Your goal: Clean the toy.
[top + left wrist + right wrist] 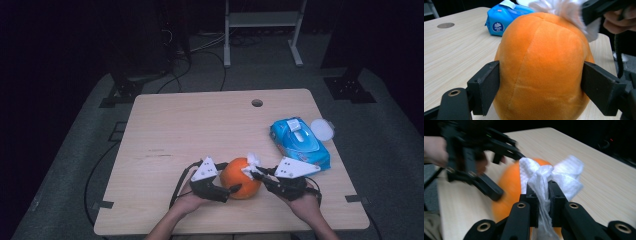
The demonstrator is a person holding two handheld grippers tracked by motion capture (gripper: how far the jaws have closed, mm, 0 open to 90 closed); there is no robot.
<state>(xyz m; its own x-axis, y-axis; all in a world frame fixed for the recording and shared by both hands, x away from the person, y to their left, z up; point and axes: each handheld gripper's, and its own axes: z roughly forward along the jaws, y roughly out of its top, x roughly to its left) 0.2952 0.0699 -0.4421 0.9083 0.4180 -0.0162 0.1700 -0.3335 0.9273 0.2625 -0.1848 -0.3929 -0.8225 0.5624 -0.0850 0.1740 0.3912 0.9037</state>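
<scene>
An orange plush ball (241,184) rests on the wooden table (190,125) near its front edge. My left gripper (230,176) comes in from the left, and its jaws press on both sides of the ball (541,65). My right gripper (256,174) is shut on a crumpled white wipe (251,162) and holds it against the ball's upper right side. In the right gripper view the wipe (549,177) bunches out between the closed jaws, with the ball (510,185) just behind it.
A blue pack of wipes (299,141) lies at the right of the table, with a round white lid (321,129) beside it. A cable hole (257,103) sits near the far edge. A metal frame (262,30) stands on the floor beyond the table.
</scene>
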